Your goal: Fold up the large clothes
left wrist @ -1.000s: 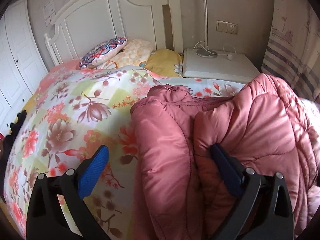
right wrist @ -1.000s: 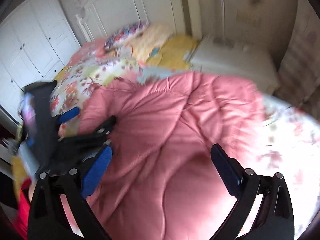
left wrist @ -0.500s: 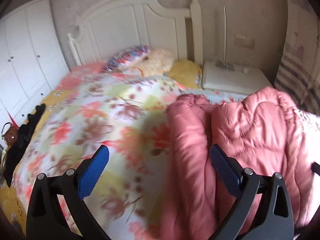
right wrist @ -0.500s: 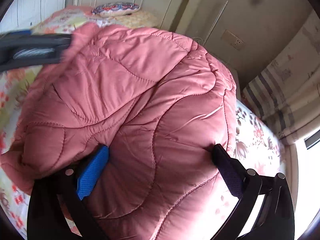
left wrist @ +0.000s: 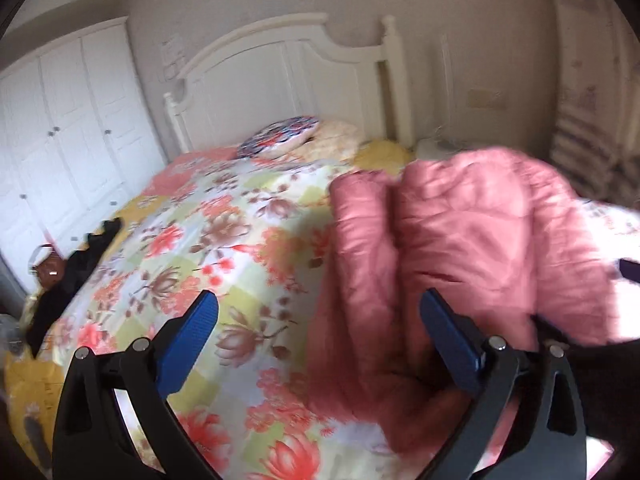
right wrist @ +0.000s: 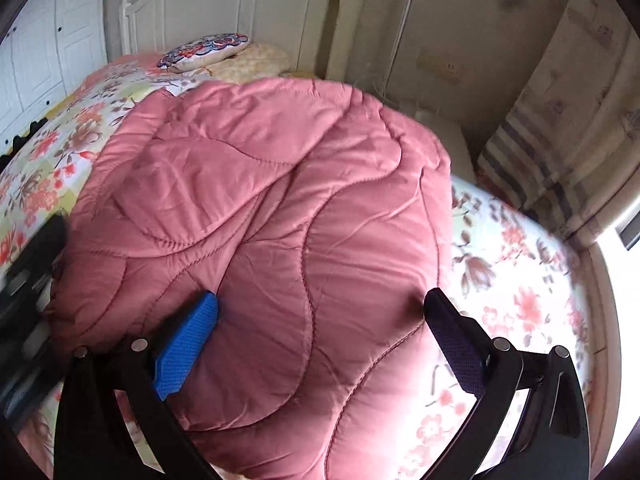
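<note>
Bed [left wrist: 248,248] under floral cover, white headboard far, pillows at far end. Wardrobe [left wrist: 60,140] along left wall. Dark clothing [left wrist: 68,280] at bed's left edge.

Pink quilted coat [right wrist: 280,220] bunched in a thick mound on right half of bed, doubled over, a deep crease running near-to-far on its left side in left view. Sleeves and hem not distinguishable.

Left tool [left wrist: 320,344]: wide open, holding nothing; left finger over bare cover, right finger against coat's near left flank. Left view blurred by motion.

Right tool [right wrist: 320,344]: wide open, hovering at coat's near edge, both fingers pressed on or just above the padding, nothing pinched. Left tool's black body visible at far left of right view.

Step judged: between folds, one rough fold in place, mound neither flat nor square. Next move likely calls for gripping a free edge with both tools and drawing it across, then pressing down; puffy fill apt to spring back.
</note>
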